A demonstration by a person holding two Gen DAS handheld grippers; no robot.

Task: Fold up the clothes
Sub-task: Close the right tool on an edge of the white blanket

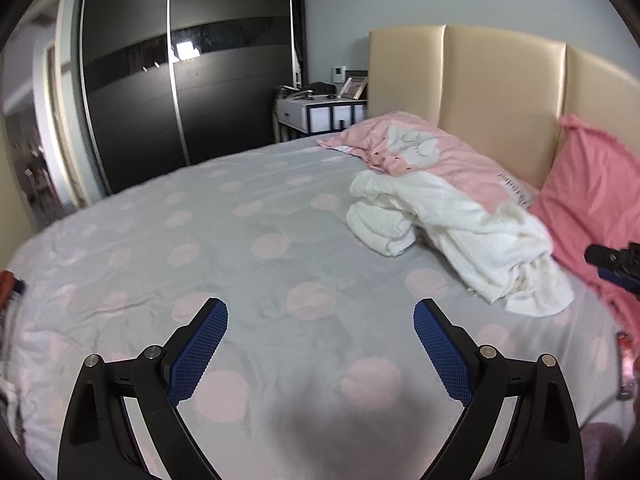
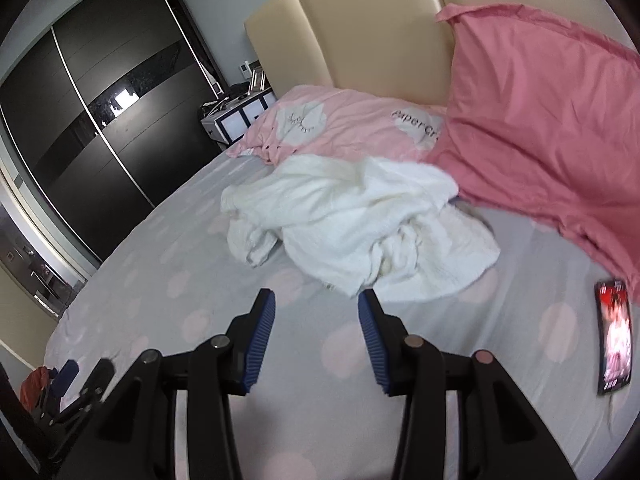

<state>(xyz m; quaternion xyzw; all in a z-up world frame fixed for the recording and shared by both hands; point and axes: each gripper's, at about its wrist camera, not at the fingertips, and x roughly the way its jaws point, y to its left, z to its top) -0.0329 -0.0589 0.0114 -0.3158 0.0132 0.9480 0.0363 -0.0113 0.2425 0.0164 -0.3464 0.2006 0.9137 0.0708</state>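
A crumpled white garment lies in a heap on the grey bed sheet with pink dots, just below the pillows. My left gripper hovers open over bare sheet, with the heap ahead and to the right. My right gripper is open too, its tips just short of the heap's near edge, nothing between the blue pads. The right gripper's tip shows at the right edge of the left wrist view. In the right wrist view the left gripper sits low at the left.
A light pink pillow and a darker pink pillow lean at the beige headboard. A lit phone lies on the sheet at the right. A dark wardrobe and a bedside table stand beyond the bed.
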